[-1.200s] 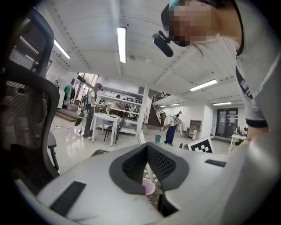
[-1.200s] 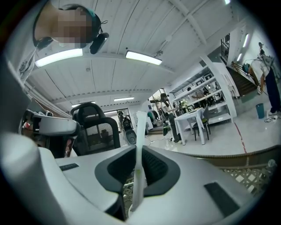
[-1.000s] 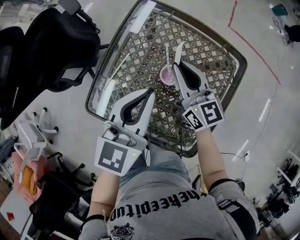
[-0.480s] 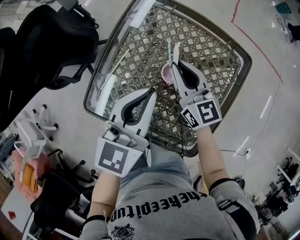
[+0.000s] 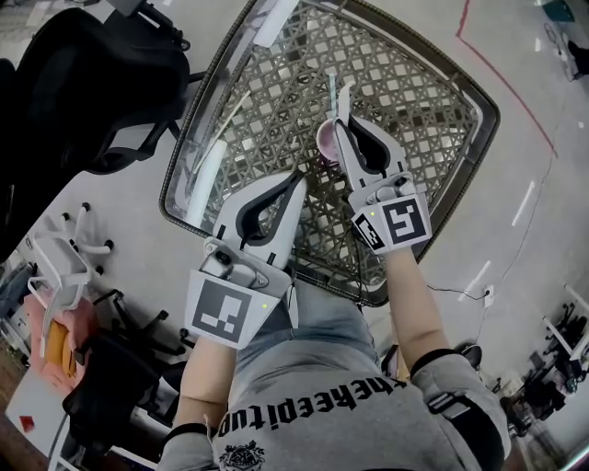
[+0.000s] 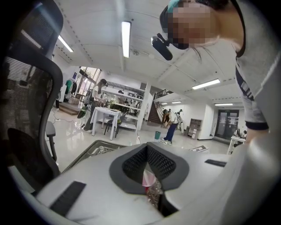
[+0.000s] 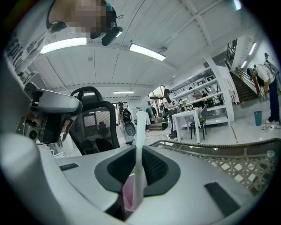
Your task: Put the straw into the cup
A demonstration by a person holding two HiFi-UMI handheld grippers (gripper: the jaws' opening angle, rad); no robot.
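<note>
A small pink cup (image 5: 325, 140) stands on the lattice-patterned glass table (image 5: 433, 120). My right gripper (image 5: 342, 112) is over the cup's right side, shut on a pale straw (image 5: 331, 92). In the right gripper view the straw (image 7: 139, 145) runs up between the jaws, and its lower end meets the cup (image 7: 128, 193); I cannot tell whether it is inside. My left gripper (image 5: 296, 180) is shut on nothing, nearer me and left of the cup. Through its jaw opening the cup (image 6: 148, 179) shows.
A black office chair (image 5: 83, 83) stands left of the table. A white strip (image 5: 207, 175) lies along the table's left edge and another (image 5: 276, 20) at its far edge. Wheeled chair bases (image 5: 74, 267) crowd the floor at lower left.
My right gripper has shifted slightly left and farther out with the straw, closing on the cup. The left gripper has stayed where it was.
</note>
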